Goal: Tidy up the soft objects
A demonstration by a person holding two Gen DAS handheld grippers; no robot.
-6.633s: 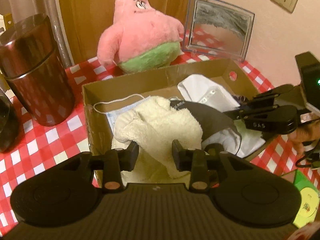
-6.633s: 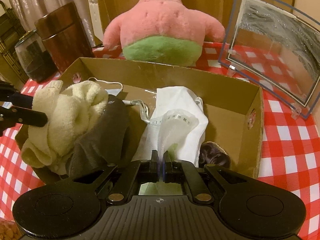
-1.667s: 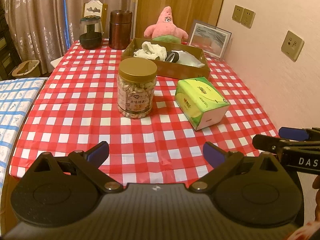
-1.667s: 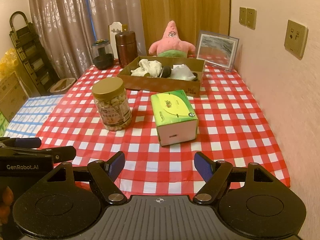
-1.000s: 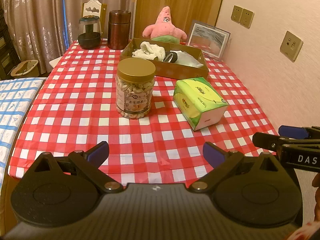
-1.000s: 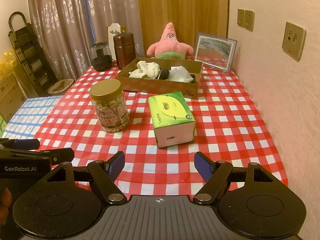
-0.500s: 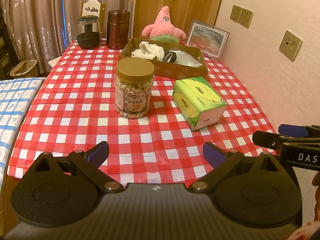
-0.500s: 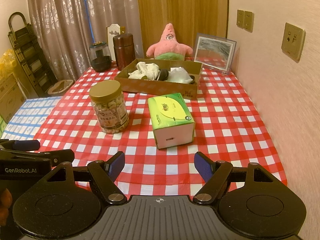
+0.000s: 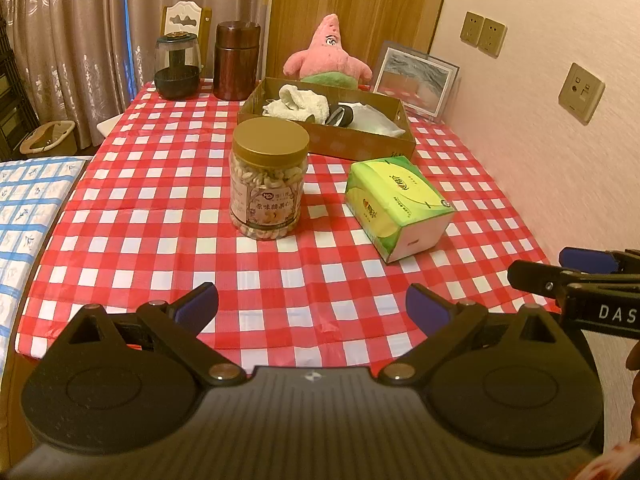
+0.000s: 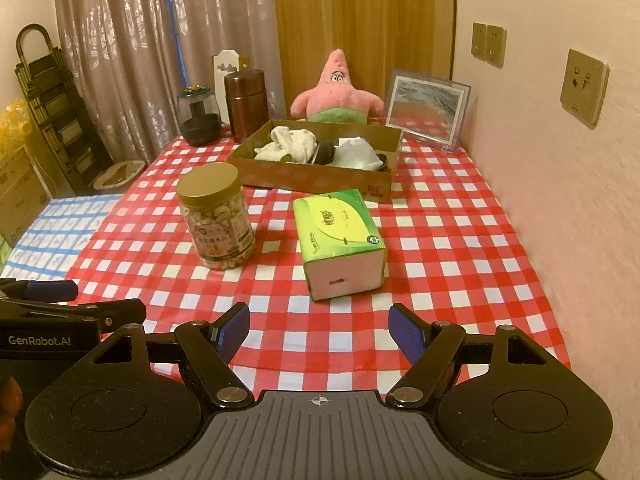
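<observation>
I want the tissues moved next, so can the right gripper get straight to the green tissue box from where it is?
Probably yes. The right gripper is open and empty, facing the green tissue box across bare tablecloth; the nut jar stands off to the left, apart from it.

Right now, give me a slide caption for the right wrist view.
Both grippers open at the table's near edge; cardboard box holds the cream towel and white cloth.

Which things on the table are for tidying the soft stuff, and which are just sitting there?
For the job:
cardboard box
cream towel
dark cloth
white cloth

Just sitting there:
nut jar
tissue pack
pink plush star
picture frame
brown canister
glass jar
</observation>
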